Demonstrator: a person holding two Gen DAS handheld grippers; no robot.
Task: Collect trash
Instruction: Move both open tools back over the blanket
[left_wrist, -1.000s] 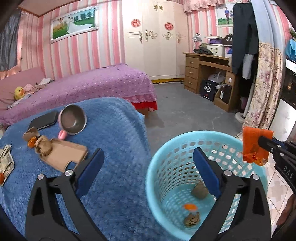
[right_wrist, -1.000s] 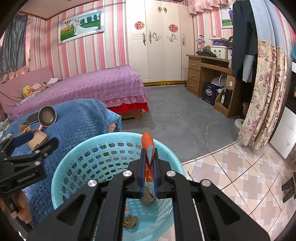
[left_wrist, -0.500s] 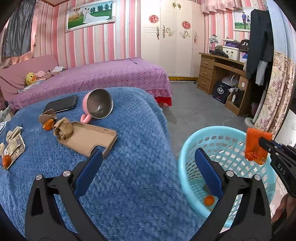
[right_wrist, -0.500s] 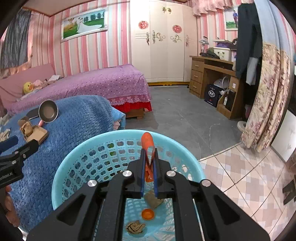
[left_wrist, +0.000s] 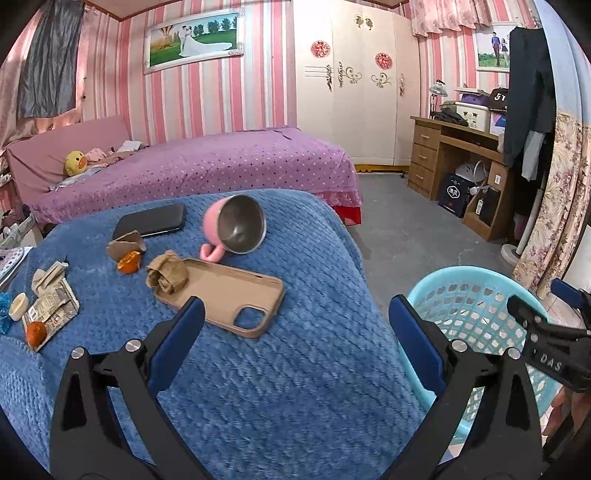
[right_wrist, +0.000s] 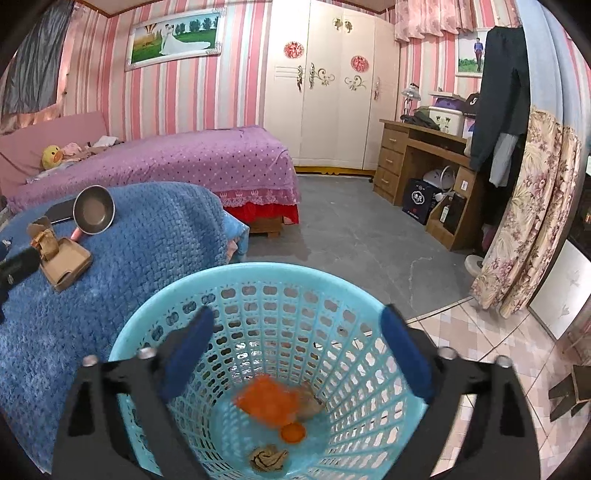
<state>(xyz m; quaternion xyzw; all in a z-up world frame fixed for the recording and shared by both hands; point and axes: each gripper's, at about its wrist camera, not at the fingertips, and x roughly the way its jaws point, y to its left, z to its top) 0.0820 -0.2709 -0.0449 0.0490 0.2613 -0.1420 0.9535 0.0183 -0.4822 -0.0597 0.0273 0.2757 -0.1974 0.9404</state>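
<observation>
My right gripper hangs over the light blue basket with its jaws opening and nothing between them. A blurred orange wrapper is low inside the basket, above an orange cap and a crumpled brown paper. My left gripper is open and empty above the blue blanket. Ahead of it, a brown paper wad lies on a tan phone case. Further left are an orange wrapper, a cardboard scrap and printed wrappers.
A pink mug lies on its side beside a black phone. The basket stands on the floor right of the blanket's edge. Behind are a purple bed, a wooden desk and a floral curtain.
My right gripper went from shut on the orange wrapper to wide open, and the wrapper dropped into the basket. My left gripper swung left, away from the basket and over the blanket.
</observation>
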